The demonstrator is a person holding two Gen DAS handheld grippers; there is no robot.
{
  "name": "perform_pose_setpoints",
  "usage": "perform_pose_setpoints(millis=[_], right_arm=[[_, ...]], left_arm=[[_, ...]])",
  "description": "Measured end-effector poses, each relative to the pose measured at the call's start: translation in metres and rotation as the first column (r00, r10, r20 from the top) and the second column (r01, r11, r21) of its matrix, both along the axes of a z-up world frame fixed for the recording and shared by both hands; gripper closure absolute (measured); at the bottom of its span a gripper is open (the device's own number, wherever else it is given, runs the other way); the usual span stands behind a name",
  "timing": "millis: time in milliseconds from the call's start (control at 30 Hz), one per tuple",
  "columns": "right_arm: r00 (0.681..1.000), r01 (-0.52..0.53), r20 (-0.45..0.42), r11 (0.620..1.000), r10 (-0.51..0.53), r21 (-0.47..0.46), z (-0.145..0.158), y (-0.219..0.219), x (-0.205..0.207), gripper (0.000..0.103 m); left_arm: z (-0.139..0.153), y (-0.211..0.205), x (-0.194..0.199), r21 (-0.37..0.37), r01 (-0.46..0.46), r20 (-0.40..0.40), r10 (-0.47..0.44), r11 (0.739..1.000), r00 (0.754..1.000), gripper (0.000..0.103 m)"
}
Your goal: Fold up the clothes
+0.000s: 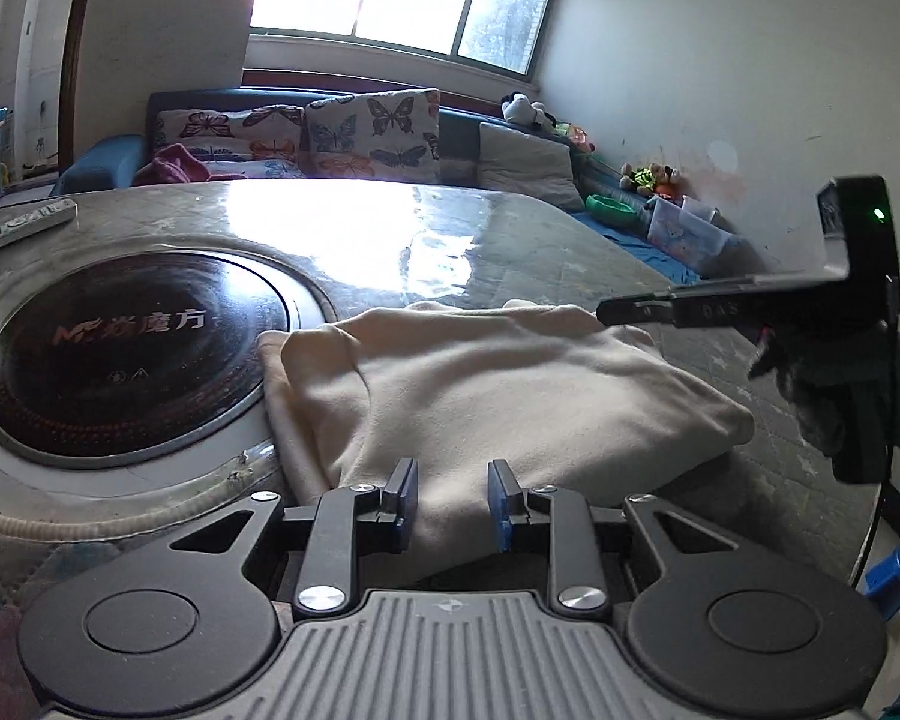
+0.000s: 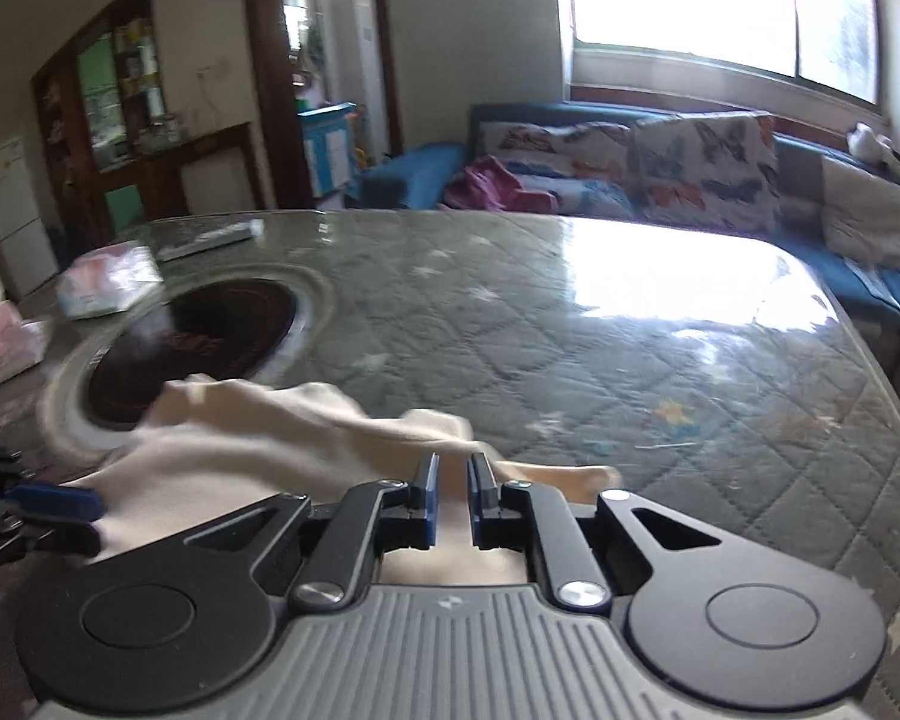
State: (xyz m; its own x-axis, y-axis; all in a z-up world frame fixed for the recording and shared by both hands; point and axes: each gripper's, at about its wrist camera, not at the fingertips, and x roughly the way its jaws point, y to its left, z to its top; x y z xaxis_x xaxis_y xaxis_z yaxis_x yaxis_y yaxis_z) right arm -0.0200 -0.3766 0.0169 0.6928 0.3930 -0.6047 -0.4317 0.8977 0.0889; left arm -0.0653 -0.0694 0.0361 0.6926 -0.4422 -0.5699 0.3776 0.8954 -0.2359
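Note:
A cream garment (image 1: 480,384) lies folded in a thick bundle on the quilted table cover (image 1: 390,228), beside the round black cooktop (image 1: 132,354). My left gripper (image 1: 453,498) hovers over its near edge, jaws apart, nothing pinched between the blue pads. The right gripper (image 1: 606,309) reaches in from the right, its tip at the bundle's far right corner. In the right wrist view the right gripper (image 2: 452,495) has a narrow gap between its jaws. The cream garment (image 2: 240,438) shows through that gap, and the pads do not seem to press on it. The left gripper's blue pad (image 2: 54,498) shows at the left edge.
A remote control (image 1: 24,222) lies at the table's far left. Tissue packs (image 2: 108,282) sit beside the cooktop (image 2: 210,336). A blue sofa with butterfly cushions (image 1: 372,132) runs behind the table under the window. The table's rounded edge (image 2: 870,330) is at the right.

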Motion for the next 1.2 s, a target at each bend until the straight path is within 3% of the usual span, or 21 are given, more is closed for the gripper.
perform_pose_setpoints(millis=[133,233,333,500,600,700,900,1033,1200], right_arm=[[0.999,-0.052,0.010,0.999,0.052,0.008,0.000,0.011,-0.020,0.080],[0.996,-0.082,0.024,0.997,0.082,-0.008,-0.004,0.020,-0.034,0.071],[0.995,-0.095,0.037,0.995,0.097,-0.037,-0.012,0.025,-0.042,0.071],[0.994,-0.097,0.049,0.994,0.099,-0.056,-0.021,0.027,-0.047,0.063],[0.993,-0.093,0.069,0.994,0.097,-0.060,-0.025,0.024,-0.049,0.057],[0.993,-0.091,0.076,0.994,0.095,-0.052,-0.028,0.020,-0.050,0.053],[0.994,-0.097,0.046,0.995,0.097,0.017,-0.031,0.009,-0.045,0.048],[0.994,-0.107,0.042,0.994,0.106,0.021,-0.032,0.009,-0.044,0.045],[0.993,-0.109,0.046,0.994,0.109,0.010,-0.033,0.012,-0.044,0.042]], left_arm=[[0.007,0.006,0.008,-0.010,-0.039,0.018,0.039,0.999,0.999,0.074],[0.005,0.012,0.028,0.001,-0.133,0.006,0.133,0.991,0.991,0.074],[-0.001,0.019,0.049,0.015,-0.211,-0.025,0.211,0.977,0.977,0.074],[-0.013,0.014,0.063,0.065,-0.189,-0.015,0.190,0.980,0.982,0.080],[-0.015,0.010,0.063,0.095,-0.191,0.019,0.190,0.977,0.982,0.097],[-0.016,0.008,0.061,0.130,-0.212,0.056,0.206,0.969,0.977,0.097],[-0.015,0.015,0.067,0.101,-0.250,0.028,0.249,0.963,0.968,0.096],[-0.005,0.015,0.068,0.111,-0.288,0.054,0.283,0.951,0.958,0.095],[0.004,-0.004,0.075,0.061,-0.164,0.015,0.163,0.985,0.986,0.094]])
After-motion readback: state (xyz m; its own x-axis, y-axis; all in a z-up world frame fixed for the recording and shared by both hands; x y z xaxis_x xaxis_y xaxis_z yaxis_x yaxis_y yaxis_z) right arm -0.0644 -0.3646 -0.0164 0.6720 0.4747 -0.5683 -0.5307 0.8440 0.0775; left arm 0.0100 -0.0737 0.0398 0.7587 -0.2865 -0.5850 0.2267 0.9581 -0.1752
